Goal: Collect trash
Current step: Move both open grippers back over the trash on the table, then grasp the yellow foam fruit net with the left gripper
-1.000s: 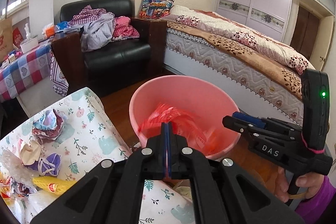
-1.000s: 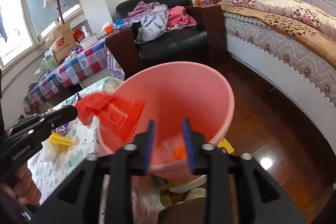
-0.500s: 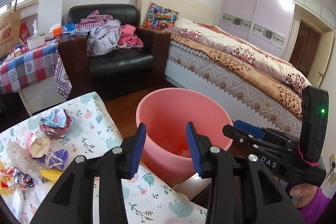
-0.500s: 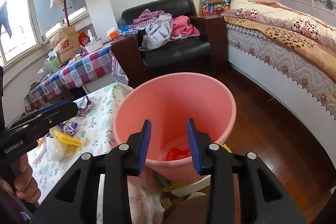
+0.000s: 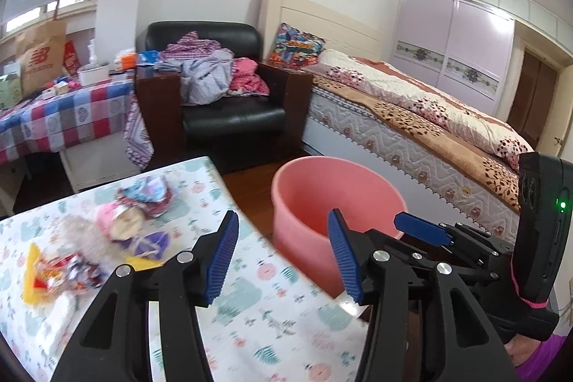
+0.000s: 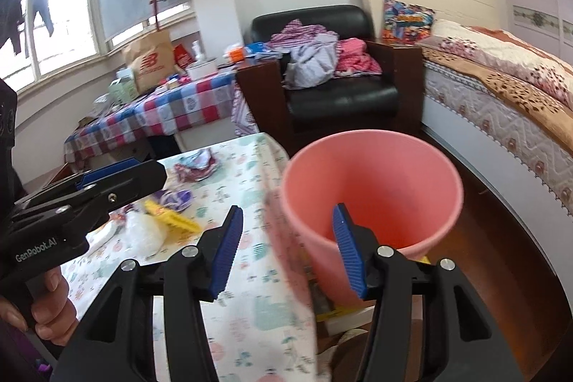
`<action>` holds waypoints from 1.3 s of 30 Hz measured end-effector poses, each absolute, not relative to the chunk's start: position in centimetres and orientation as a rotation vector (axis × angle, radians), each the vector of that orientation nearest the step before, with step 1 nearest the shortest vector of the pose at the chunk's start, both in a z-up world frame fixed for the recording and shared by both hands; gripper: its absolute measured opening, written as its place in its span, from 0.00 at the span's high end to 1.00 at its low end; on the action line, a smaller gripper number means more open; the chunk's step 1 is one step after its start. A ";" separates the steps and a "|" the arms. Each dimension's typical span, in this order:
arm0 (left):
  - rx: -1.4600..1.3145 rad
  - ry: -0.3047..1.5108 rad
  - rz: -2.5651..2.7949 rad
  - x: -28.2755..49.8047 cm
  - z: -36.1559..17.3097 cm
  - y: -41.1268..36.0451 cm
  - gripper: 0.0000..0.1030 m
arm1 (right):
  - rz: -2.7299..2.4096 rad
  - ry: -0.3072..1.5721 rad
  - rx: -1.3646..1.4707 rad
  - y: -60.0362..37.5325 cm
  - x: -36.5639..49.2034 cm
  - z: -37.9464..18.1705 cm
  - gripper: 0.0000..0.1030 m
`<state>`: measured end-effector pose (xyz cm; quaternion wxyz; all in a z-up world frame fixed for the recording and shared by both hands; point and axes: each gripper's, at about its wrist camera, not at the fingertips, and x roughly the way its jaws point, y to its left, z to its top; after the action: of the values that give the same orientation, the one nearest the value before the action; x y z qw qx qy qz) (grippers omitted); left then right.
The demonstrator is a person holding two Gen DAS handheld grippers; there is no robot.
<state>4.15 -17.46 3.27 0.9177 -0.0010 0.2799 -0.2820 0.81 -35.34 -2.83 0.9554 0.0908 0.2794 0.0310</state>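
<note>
A pink bucket (image 5: pixel 333 199) stands on the floor by the corner of a table with a floral cloth (image 5: pixel 272 317); it also shows in the right wrist view (image 6: pixel 372 188). Several pieces of trash lie on the cloth: a crumpled patterned wrapper (image 5: pixel 150 192), a purple wrapper (image 5: pixel 152 244), a yellow and red packet (image 5: pixel 53 274), and in the right wrist view a yellow piece (image 6: pixel 172 221) and a clear bag (image 6: pixel 143 233). My left gripper (image 5: pixel 283 255) is open and empty above the table edge. My right gripper (image 6: pixel 286 247) is open and empty beside the bucket.
A black armchair (image 5: pixel 229 110) heaped with clothes stands behind the table. A bed (image 5: pixel 422 127) runs along the right. A table with a checked cloth (image 5: pixel 64 117) carries bags and boxes at the left. Wooden floor (image 6: pixel 501 238) lies between bucket and bed.
The left gripper let a red net bag fall into the bucket, opened wide and drew back toward the table. The right gripper opened wider and pulled back from the bucket.
</note>
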 end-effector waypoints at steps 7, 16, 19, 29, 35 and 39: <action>0.010 0.558 -0.487 2.3 2.5 -12.0 0.50 | 0.138 0.567 0.165 -31.3 0.5 -3.1 0.49; 0.003 0.578 -0.315 0.8 0.6 -3.6 0.50 | 0.223 0.612 0.117 -27.0 1.3 -4.1 0.49; -0.009 0.595 -0.252 0.8 -0.2 -0.9 0.50 | 0.249 0.632 0.100 -25.7 1.8 -4.7 0.49; -0.033 0.655 -0.089 3.5 -2.2 5.1 0.51 | 0.299 0.690 0.081 -23.9 3.2 -6.0 0.49; 0.073 0.696 -0.078 6.2 -3.3 5.2 0.51 | 0.297 0.707 0.072 -24.0 3.5 -6.5 0.49; 0.087 0.747 -0.112 7.8 -4.5 6.0 0.51 | 0.291 0.729 0.092 -24.5 4.1 -7.0 0.49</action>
<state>7.84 6.05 -4.54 0.9286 0.0427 0.3645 -0.0548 4.09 -24.48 -7.01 0.9230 0.0450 0.3550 0.1418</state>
